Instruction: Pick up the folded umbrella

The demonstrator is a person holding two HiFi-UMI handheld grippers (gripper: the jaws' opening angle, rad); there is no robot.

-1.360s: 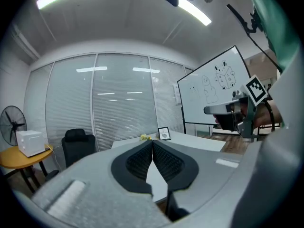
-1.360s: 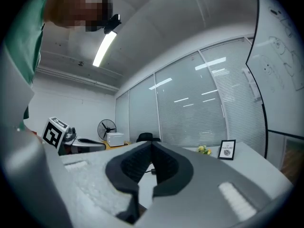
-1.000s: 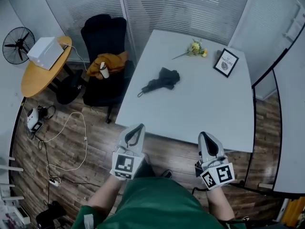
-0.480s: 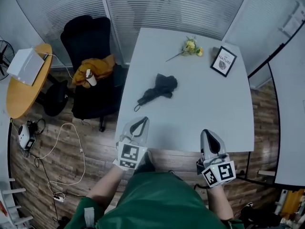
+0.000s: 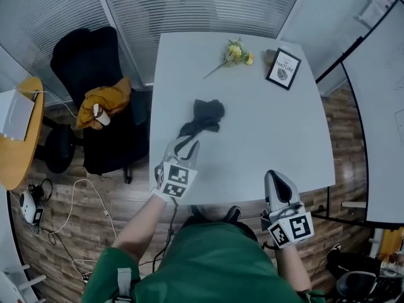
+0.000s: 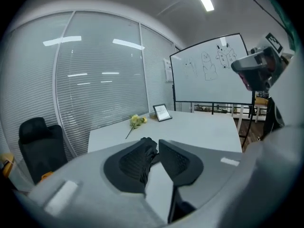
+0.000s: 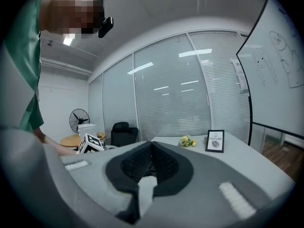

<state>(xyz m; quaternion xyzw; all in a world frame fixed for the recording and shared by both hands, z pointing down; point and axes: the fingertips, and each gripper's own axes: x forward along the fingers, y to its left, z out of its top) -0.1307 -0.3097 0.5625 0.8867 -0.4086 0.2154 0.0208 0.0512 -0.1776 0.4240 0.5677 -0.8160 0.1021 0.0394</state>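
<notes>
as its empty jaws part, the left tool [image 5: 185, 145] hides one end of the umbrella [image 5: 207, 112]; right tool [image 5: 273, 177] closed.

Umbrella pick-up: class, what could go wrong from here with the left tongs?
1. The left tongs have just been opening, nothing between them yet; the gap looks narrow, so they may shove the umbrella rather than straddle it.
2. It lies near the table's left edge; a shove could tip it off.

The folded umbrella [image 5: 207, 111] has its near end under the left gripper [image 5: 187, 144] — round table [image 5: 16, 164] cropped.
</notes>
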